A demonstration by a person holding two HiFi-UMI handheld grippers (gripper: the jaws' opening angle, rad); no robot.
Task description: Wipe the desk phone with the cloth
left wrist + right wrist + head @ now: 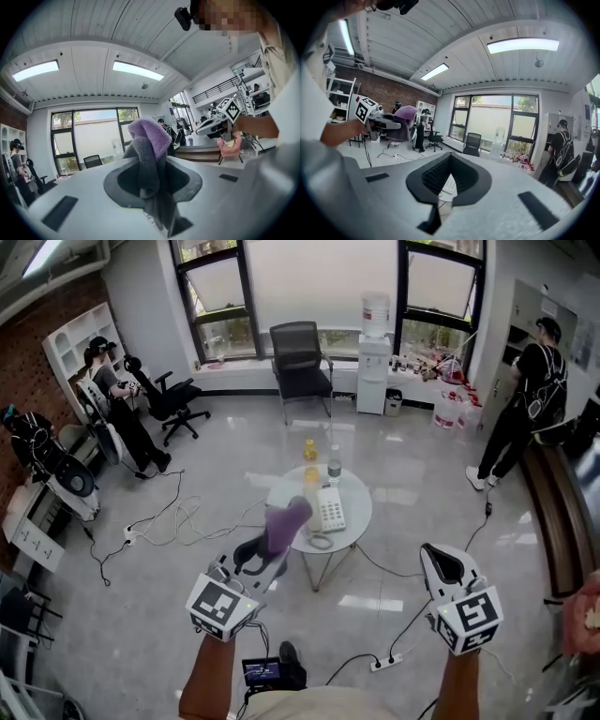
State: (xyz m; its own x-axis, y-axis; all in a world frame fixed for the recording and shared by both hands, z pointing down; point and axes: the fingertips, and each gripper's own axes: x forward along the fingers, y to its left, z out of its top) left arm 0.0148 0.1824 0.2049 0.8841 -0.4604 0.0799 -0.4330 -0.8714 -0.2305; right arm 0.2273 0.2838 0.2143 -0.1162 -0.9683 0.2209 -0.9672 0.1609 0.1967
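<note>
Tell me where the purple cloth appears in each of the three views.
Head view: cloth left of centre, in the left gripper, at the round table's left edge.
Left gripper view: cloth in the centre, clamped between the fingers.
Right gripper view: cloth far left, small, in the left gripper.
Shared landmark: the black chair by the window.

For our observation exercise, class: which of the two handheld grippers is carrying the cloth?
The left gripper: its jaws are clamped on the purple-and-grey cloth, while the right gripper is shut with nothing between its jaws.
</note>
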